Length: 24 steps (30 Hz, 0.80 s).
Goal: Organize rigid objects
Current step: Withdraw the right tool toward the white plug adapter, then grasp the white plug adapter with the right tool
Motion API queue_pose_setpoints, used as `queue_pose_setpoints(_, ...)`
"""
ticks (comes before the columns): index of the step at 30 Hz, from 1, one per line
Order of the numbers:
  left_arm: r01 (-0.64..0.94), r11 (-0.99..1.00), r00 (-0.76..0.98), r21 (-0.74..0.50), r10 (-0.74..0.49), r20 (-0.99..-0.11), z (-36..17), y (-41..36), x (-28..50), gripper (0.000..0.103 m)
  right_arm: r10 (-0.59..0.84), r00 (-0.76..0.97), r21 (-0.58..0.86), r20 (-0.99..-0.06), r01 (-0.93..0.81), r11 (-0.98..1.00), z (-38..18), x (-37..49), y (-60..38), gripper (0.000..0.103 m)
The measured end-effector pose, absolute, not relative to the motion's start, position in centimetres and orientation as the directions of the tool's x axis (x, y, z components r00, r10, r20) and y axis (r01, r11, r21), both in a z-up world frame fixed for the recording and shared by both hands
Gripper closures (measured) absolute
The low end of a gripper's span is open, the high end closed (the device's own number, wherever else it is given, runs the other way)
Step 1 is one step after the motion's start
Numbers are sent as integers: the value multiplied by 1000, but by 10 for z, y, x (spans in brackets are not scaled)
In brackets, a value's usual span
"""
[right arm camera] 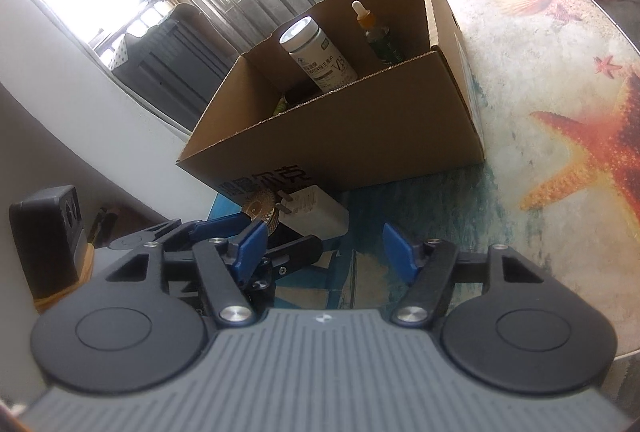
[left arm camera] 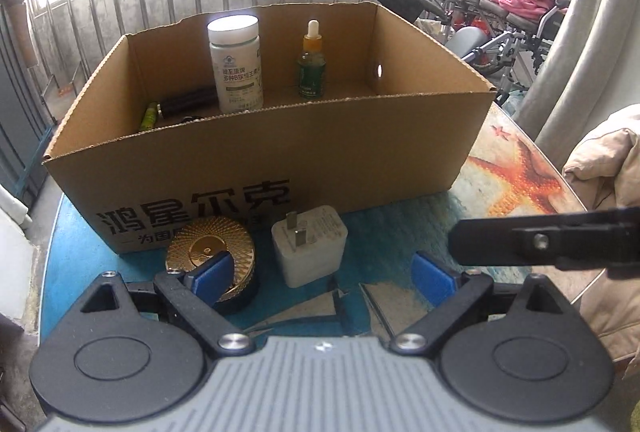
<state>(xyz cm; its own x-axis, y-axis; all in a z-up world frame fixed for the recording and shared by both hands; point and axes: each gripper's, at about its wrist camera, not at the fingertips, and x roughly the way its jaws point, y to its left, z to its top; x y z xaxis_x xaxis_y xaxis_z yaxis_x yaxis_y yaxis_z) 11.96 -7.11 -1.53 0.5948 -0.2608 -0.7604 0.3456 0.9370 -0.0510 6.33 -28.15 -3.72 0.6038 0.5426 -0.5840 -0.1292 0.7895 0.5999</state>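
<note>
The open brown cardboard box [left arm camera: 260,168] already holds a white pill bottle [left arm camera: 236,64], an amber dropper bottle [left arm camera: 311,64] and dark batteries [left arm camera: 188,102]. On the sea-print worktop [left arm camera: 520,172] before it, a gold round tin [left arm camera: 210,252] and a white plug charger [left arm camera: 310,244] remain. The left gripper [left arm camera: 324,276] and right gripper [right arm camera: 324,248] are both spread and empty.

table [left arm camera: 500,168] | on it: cardboard box [left arm camera: 280,148], gold jar [left arm camera: 212,260], white charger [left arm camera: 310,246]

Brown cardboard box [left arm camera: 360,152] with black lettering; gold ridged disc [left arm camera: 210,252]; white charger [left arm camera: 310,244]; orange-starfish-patterned counter [left arm camera: 520,176]; blue-padded fingers [left arm camera: 434,278].
</note>
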Motion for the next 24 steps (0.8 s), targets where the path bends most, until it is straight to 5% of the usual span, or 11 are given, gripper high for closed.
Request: queue_pose_setpoints(24,404,911,616,84,-203,-761,-30,-102,131,3,737,416,767,-532,-132,628,-86,158,-258,39)
